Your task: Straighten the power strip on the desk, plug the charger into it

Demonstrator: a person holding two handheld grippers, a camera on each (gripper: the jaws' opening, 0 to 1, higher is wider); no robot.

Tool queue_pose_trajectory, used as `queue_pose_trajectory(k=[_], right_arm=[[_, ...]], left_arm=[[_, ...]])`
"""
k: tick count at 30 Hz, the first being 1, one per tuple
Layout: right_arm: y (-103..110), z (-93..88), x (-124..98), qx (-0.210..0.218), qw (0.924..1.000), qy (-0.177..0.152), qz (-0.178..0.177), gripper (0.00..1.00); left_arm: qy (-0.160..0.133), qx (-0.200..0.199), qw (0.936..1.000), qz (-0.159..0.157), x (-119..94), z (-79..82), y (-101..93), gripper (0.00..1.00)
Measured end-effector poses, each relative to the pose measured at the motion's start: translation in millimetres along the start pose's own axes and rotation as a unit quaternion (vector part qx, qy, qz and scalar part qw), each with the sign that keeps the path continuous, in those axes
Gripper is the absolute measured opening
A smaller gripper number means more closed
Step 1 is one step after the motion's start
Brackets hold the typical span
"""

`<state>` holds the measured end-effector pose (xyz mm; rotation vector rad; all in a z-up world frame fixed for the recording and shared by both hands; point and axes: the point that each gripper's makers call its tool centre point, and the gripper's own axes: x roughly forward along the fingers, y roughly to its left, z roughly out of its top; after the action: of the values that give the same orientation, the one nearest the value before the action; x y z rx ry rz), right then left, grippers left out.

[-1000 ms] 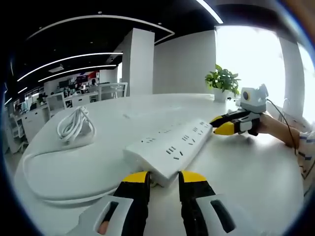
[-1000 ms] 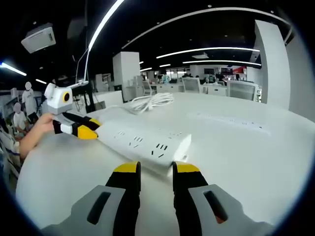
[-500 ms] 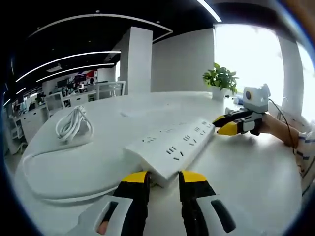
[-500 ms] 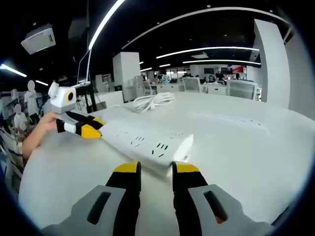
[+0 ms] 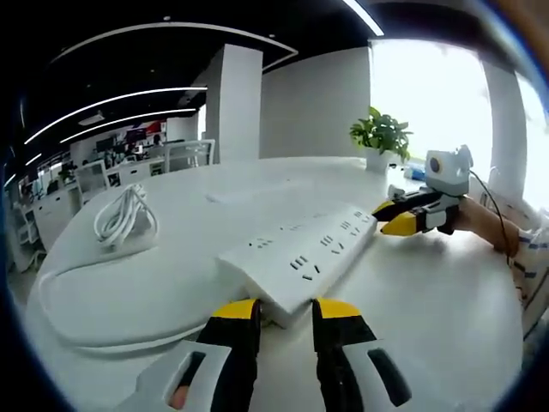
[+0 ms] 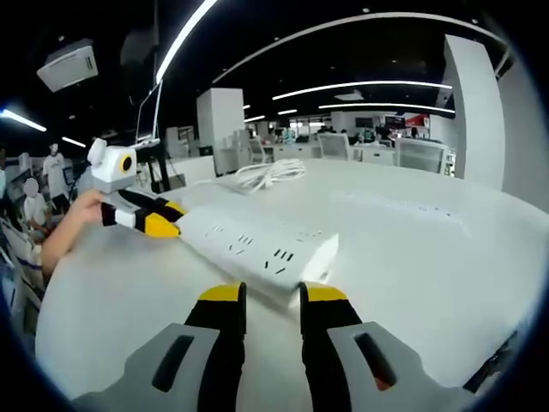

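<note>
The white power strip (image 5: pixel 298 260) is lying on the white surface (image 5: pixel 429 300), slanted between the two tools. The left hand-held gripper (image 5: pixel 285 311) is sitting at the strip's near end in its own view, jaws slightly parted, tips just at the end face; whether they are pinching it or only touching I cannot tell. The right hand-held gripper (image 6: pixel 266 297) is standing the same way at the strip's opposite end, jaws a little apart with nothing clearly held. Each one is also showing at the strip's far end in the other's view, held by a person's hand (image 5: pixel 480 225).

The step in hand looks like straightening. To do it well, both ends should probably be nudged together, one pushing while the other steadies, so the strip is pivoting flat and not skidding or lifting. Pressing low on the end faces should be keeping the tips off the sockets.

The strip's cord (image 5: pixel 94 330) is looping wide beside the strip, toward a coiled white cable bundle (image 5: pixel 127 216) lying well apart from it; that loop may drag as the strip turns. A potted plant (image 5: pixel 382 142) is standing beyond the strip's far end, near the window. On every other side of the strip the surface is offering open room, its edge staying well off.
</note>
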<state>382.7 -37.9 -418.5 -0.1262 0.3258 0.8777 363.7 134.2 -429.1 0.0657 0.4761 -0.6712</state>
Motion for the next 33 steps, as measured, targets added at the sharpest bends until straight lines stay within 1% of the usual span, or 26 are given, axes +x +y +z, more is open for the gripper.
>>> queue_pose_trajectory(k=[4,13,19,27,33], right_arm=[[-1.0,0.2,-2.5,0.002,1.0,0.0,0.0,0.24],[6.1,-5.0,-11.2,-0.002,1.0,0.001,0.002,0.23],[8.2,-6.9,-16.6,0.003,1.0,-0.001,0.002,0.23],[10.0,-9.9,-22.9,-0.008,1.0,0.002,0.003,0.23],[10.0,-11.5,-27.9,0.002,1.0,0.001,0.007,0.22]], left_arm=[[0.002,0.001,1.0,-0.003,-0.5,-1.1,-3.6,0.24],[0.005,0.005,0.9999,-0.01,-1.2,-2.6,-8.9,0.24],[0.007,0.002,0.9998,-0.018,-1.5,-2.5,-12.5,0.24],[0.012,0.009,0.9996,-0.024,-1.6,-3.0,-17.8,0.25],[0.014,0.01,0.9995,-0.028,-1.8,-3.9,-18.4,0.25]])
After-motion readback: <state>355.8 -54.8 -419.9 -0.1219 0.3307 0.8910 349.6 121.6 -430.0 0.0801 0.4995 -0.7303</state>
